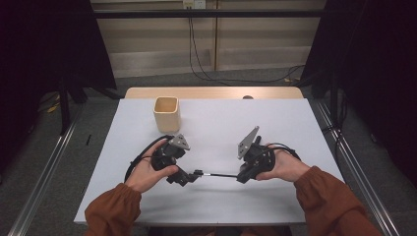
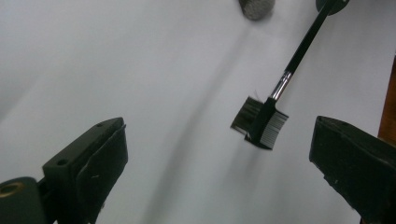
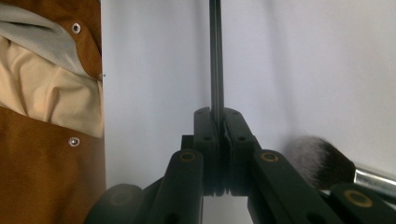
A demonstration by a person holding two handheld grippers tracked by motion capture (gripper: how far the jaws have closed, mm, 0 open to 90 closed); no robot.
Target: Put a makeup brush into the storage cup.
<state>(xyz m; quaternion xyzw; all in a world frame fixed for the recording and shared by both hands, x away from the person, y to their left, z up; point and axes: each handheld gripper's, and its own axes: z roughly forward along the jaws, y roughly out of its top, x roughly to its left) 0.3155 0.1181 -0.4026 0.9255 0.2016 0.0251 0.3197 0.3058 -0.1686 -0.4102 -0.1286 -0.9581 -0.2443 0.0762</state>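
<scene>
A slim black brow brush (image 1: pixel 219 175) with a small comb head (image 2: pixel 261 123) hangs level just above the white table (image 1: pixel 216 123). My right gripper (image 3: pixel 219 121) is shut on its thin handle (image 3: pixel 215 56), which runs straight out from the jaws. In the high view the right gripper (image 1: pixel 242 177) holds the handle's right end. My left gripper (image 2: pixel 217 140) stands wide open, and the comb head lies ahead of and between its jaws without touching either pad. The high view shows the left gripper (image 1: pixel 189 177) right beside the comb head.
A pale square cup (image 1: pixel 166 114) stands upright at the table's back left. A fluffy grey makeup brush (image 3: pixel 322 161) with a metal ferrule lies on the table beside my right gripper. The person's brown sleeves (image 1: pixel 113 211) come in over the near edge.
</scene>
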